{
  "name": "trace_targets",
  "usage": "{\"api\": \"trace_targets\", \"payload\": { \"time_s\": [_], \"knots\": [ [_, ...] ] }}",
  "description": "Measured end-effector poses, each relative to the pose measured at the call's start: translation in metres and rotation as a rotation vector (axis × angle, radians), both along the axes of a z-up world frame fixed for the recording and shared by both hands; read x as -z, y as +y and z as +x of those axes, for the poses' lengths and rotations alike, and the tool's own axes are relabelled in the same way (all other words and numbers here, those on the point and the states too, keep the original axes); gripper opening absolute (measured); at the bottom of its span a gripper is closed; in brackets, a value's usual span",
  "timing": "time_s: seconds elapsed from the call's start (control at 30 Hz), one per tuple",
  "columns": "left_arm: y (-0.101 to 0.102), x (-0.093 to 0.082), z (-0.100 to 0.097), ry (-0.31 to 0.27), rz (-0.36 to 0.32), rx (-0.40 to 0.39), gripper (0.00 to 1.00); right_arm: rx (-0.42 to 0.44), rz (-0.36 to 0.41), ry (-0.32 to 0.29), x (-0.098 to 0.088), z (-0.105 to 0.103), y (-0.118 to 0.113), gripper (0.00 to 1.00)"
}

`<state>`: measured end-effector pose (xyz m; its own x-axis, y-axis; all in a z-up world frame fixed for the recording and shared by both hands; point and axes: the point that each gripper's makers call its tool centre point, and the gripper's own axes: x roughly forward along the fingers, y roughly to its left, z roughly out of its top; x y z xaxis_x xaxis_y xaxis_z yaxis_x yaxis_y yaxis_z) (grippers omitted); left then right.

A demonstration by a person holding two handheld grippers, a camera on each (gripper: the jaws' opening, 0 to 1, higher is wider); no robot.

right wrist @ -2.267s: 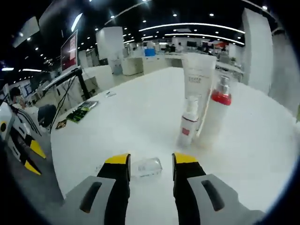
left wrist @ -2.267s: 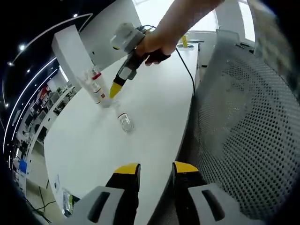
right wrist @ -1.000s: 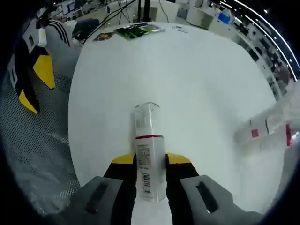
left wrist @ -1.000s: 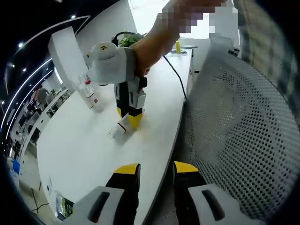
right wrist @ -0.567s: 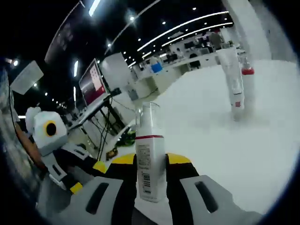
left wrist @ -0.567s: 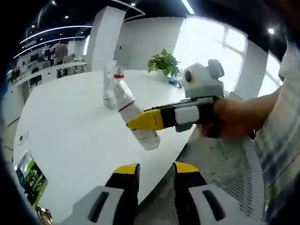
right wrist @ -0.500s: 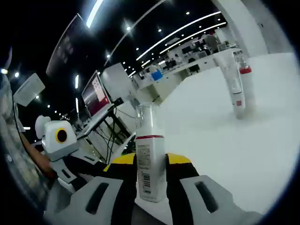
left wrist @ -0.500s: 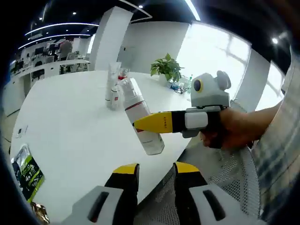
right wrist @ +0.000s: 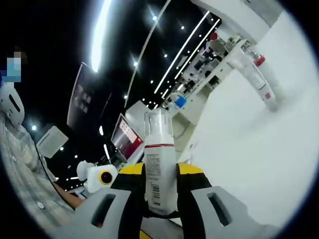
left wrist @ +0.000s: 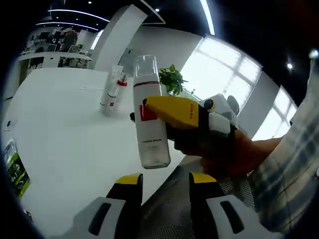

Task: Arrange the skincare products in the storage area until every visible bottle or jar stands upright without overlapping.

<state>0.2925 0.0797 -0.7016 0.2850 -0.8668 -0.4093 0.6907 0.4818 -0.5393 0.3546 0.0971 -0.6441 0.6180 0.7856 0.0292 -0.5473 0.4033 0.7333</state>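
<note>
My right gripper [right wrist: 159,172] is shut on a white pump bottle [right wrist: 159,162] with a clear cap and a red band. It holds the bottle upright in the air, off the white table [right wrist: 249,149]. In the left gripper view the same bottle [left wrist: 152,142] hangs close ahead, clamped by the right gripper [left wrist: 149,107] that a hand brings in from the right. My left gripper [left wrist: 164,181] is open below it, its jaws apart with nothing between them. A white tube and a red-capped bottle [left wrist: 110,94] stand together far back on the table; the same pair [right wrist: 254,74] appears in the right gripper view.
A grey mesh chair [left wrist: 169,199] lies under my left jaws at the table's edge. A green packet [left wrist: 12,167] rests at the left of the table. A potted plant [left wrist: 172,79] stands at the far end. The left gripper [right wrist: 99,177] shows low left in the right gripper view.
The right gripper closed on the bottle lying on the table, lifted it and turned it upright; it now hangs nearer my left gripper. Both views have swung.
</note>
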Motion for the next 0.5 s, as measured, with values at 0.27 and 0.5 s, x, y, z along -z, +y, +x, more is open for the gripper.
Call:
{"api": "trace_targets", "payload": {
  "time_s": [0.27, 0.5],
  "knots": [
    [0.000, -0.003, -0.003, 0.107, -0.074, -0.002, 0.37, -0.050, 0.030, 0.020, -0.002, -0.006, 0.008, 0.21],
    [0.001, -0.004, -0.007, 0.108, -0.071, 0.002, 0.37, -0.081, 0.049, 0.064, 0.002, -0.012, 0.010, 0.21]
  ]
}}
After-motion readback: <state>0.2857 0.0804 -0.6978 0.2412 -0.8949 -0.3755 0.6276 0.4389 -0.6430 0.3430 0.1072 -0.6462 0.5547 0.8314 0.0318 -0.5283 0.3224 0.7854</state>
